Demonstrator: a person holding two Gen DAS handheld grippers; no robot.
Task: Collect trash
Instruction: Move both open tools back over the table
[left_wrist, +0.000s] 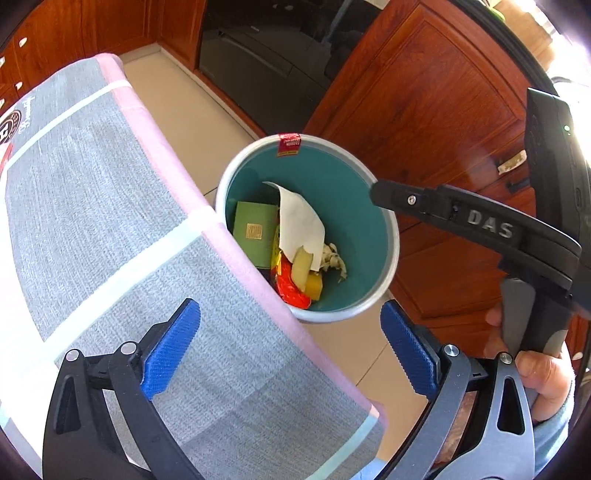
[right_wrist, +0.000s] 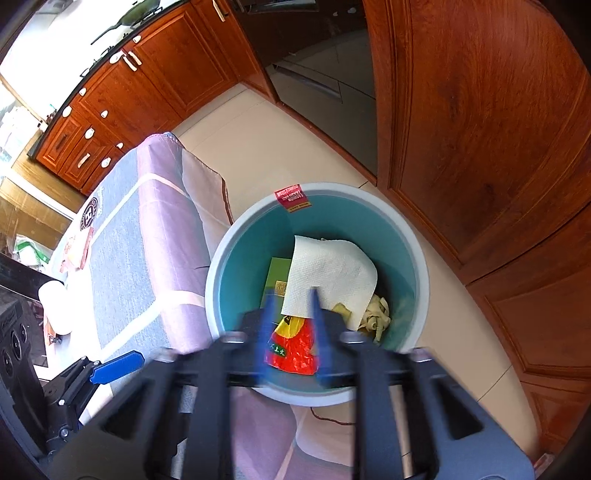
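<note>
Left wrist view: the left gripper (left_wrist: 290, 350) stands with its blue pads spread wide and nothing between them. Ahead of the jaws, beyond the edge of the cloth-covered table (left_wrist: 110, 206), sits the waste bin (left_wrist: 393, 236) on the floor, with the white paper sheet (left_wrist: 301, 219), a green box (left_wrist: 255, 230), a red wrapper (left_wrist: 293, 290) and yellowish peelings (left_wrist: 334, 258) lying inside. The right gripper (left_wrist: 375, 192) reaches in from the right, its tip over the bin's rim.

Right wrist view: the right gripper (right_wrist: 291, 325), blurred, has its jaws partly apart directly above the bin (right_wrist: 221, 266); no pad presses on anything. The paper sheet (right_wrist: 332, 269) lies just beyond the fingertips, seemingly released and resting on the other trash; the red wrapper (right_wrist: 293, 350) shows between the jaws, below them. The left gripper (right_wrist: 116, 365) appears at lower left, over the table (right_wrist: 125, 258).

Handling, as judged: the paper is light, limp and crushable, best pinched at a free edge or fold; the wrapper looks slick, so a gathered crease would suit.
</note>
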